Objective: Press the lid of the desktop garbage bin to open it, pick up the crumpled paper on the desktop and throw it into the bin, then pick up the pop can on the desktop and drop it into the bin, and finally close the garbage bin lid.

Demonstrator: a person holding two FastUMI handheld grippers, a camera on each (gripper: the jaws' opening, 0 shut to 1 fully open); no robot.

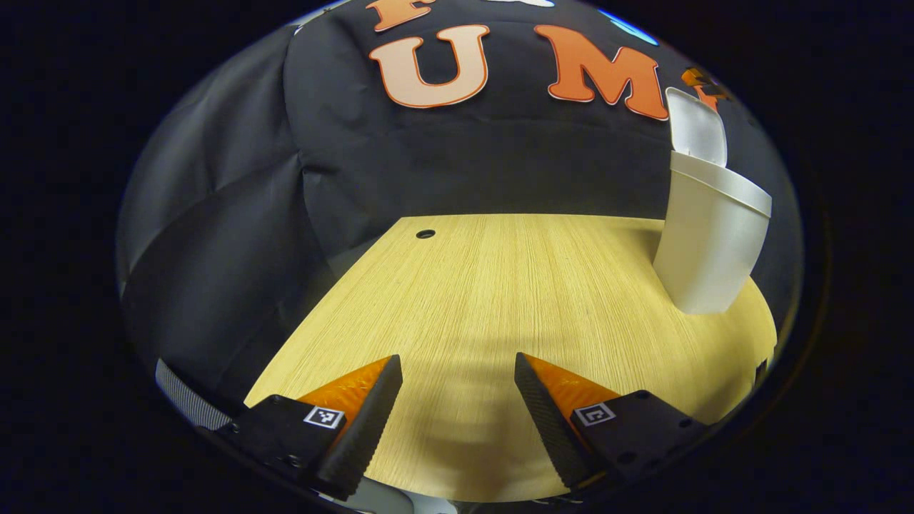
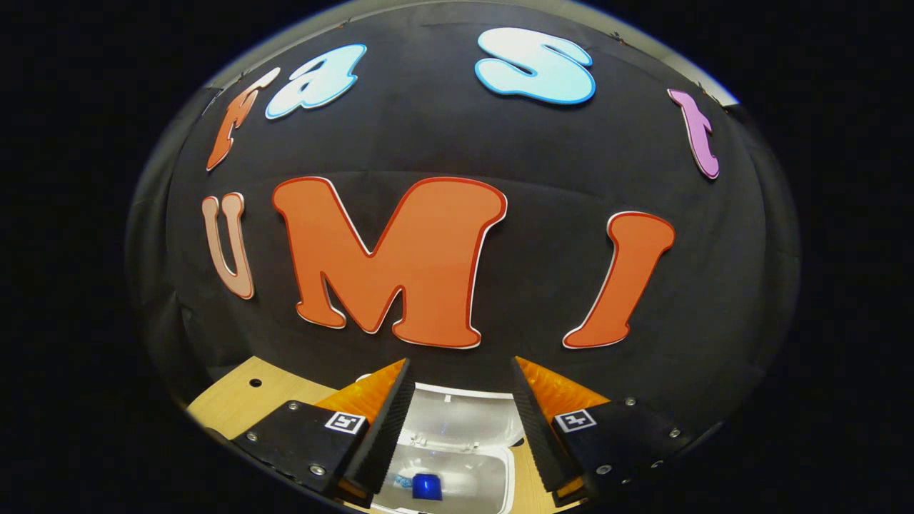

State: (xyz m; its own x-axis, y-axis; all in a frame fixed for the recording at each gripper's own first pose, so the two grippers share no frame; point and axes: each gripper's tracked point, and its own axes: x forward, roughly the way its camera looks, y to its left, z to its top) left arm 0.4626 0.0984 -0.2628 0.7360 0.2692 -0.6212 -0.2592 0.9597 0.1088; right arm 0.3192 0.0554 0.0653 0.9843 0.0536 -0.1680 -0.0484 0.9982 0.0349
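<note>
Both your grippers — left gripper [image 1: 457,371], right gripper [image 2: 460,375] — are spread, empty. The bin [image 1: 710,243] at 3 o'clock gapes, its lid [image 1: 696,125] upright — an off-centre push could tip it.

No word, number or brand can be read on any object. The only signs are small square black-and-white code markers [image 1: 323,417]. The left gripper [image 1: 457,368] carries one on the base of each finger, and the right gripper [image 2: 457,371] carries the same pair. Their patterns are blocks, not letters. The pop can [image 2: 427,487] lies inside the garbage bin [image 2: 493,435], too small for any print to be told.
</note>
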